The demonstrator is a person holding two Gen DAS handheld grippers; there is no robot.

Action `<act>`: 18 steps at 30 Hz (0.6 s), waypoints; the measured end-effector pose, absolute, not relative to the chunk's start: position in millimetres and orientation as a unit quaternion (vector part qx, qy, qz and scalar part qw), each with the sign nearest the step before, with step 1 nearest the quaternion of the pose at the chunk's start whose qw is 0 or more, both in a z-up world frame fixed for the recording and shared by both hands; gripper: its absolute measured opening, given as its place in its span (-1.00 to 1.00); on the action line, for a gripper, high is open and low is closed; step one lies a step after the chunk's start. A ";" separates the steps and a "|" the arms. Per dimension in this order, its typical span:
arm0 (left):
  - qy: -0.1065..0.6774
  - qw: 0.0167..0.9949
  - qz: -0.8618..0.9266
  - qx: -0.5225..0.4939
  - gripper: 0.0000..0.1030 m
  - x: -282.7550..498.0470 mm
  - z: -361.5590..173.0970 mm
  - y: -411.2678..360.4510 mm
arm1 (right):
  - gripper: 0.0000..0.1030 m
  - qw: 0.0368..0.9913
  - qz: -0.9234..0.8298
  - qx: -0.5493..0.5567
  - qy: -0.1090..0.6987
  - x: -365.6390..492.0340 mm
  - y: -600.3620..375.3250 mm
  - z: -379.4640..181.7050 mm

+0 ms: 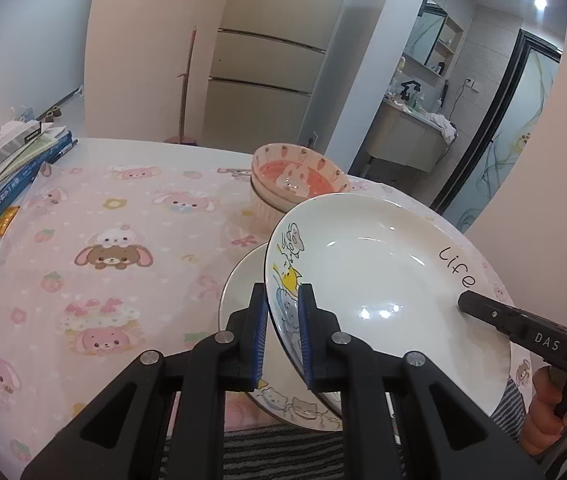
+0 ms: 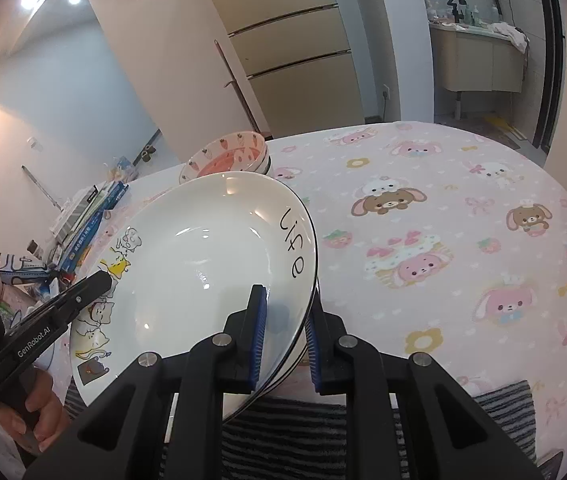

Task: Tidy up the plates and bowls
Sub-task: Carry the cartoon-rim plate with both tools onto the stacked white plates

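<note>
A white plate with cat drawings and the word "Life" hangs tilted above the pink table. My left gripper is shut on its rim at the cat drawings, and it also shows in the right wrist view. My right gripper is shut on the rim beside "Life"; one of its fingers lies on the plate's inner face. A second, similar plate lies flat on the table beneath. Stacked bowls, the top one with a strawberry pattern, stand just beyond.
A pile of books and boxes sits at the table's left edge. A striped cloth lies at the near edge. A person's hand grips the left handle. A broom leans by the fridge behind.
</note>
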State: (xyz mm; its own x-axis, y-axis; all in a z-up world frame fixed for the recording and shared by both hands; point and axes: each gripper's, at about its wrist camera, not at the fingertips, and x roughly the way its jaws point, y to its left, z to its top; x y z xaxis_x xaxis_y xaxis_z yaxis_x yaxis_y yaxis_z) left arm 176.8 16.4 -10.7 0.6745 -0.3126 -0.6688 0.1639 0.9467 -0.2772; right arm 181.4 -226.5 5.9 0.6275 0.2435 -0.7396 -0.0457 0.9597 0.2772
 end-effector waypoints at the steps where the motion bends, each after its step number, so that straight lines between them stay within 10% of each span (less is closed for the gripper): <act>1: 0.384 0.909 -0.129 -0.097 -0.79 176.5 -12.7 16.7 | -0.61 0.894 0.080 0.115 0.426 182.4 -224.6 3.9; 18: 0.425 0.894 -0.119 -0.077 -0.76 188.0 -53.9 9.7 | -0.61 0.885 0.073 0.106 0.448 196.3 -224.9 -21.3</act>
State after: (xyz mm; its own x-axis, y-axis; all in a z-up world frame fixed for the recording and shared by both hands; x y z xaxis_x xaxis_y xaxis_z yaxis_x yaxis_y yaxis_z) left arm 188.0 9.7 -53.9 0.6111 -0.2782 -0.7411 0.1480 0.9598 -0.2383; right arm 196.3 -224.9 -21.3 0.5878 0.2248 -0.7771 -0.0340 0.9666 0.2539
